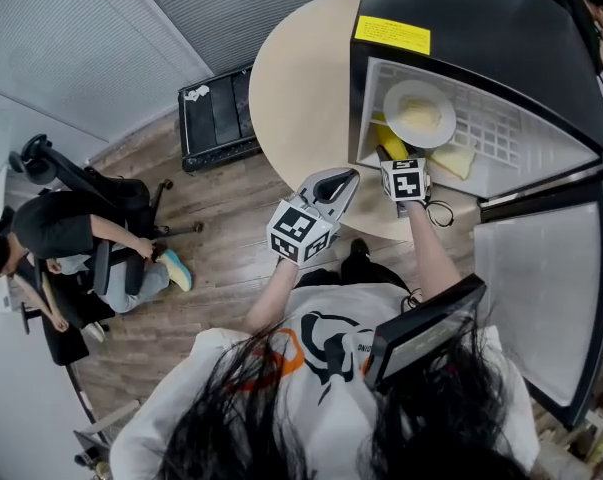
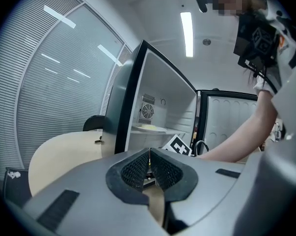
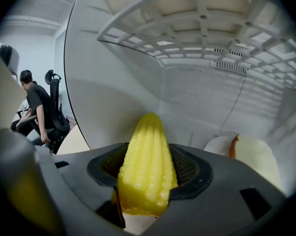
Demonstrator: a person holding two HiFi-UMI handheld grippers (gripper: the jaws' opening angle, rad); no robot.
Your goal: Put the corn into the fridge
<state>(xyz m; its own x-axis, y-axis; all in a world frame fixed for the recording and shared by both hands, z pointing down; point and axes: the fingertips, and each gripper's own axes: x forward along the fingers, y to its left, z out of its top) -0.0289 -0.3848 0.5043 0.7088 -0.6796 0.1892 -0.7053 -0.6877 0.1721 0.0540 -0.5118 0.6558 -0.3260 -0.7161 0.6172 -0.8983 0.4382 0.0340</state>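
Note:
A yellow corn cob [image 3: 147, 167] points into the open black mini fridge [image 1: 501, 28], and my right gripper [image 3: 148, 173] is shut on it. In the head view the corn [image 1: 389, 144] and the right gripper [image 1: 405, 180] are at the fridge's lower compartment, under the white wire shelf [image 1: 501, 133]. My left gripper [image 1: 333, 190] hangs outside the fridge over the round table's edge. In the left gripper view its jaws [image 2: 149, 170] are shut with nothing between them.
A plate with pale food [image 1: 419, 114] sits on the wire shelf. A pale cut piece of food [image 3: 246, 156] lies on the fridge floor to the right of the corn. The fridge door [image 1: 541, 298] stands open at right. A person sits on a chair [image 1: 71, 238] at left.

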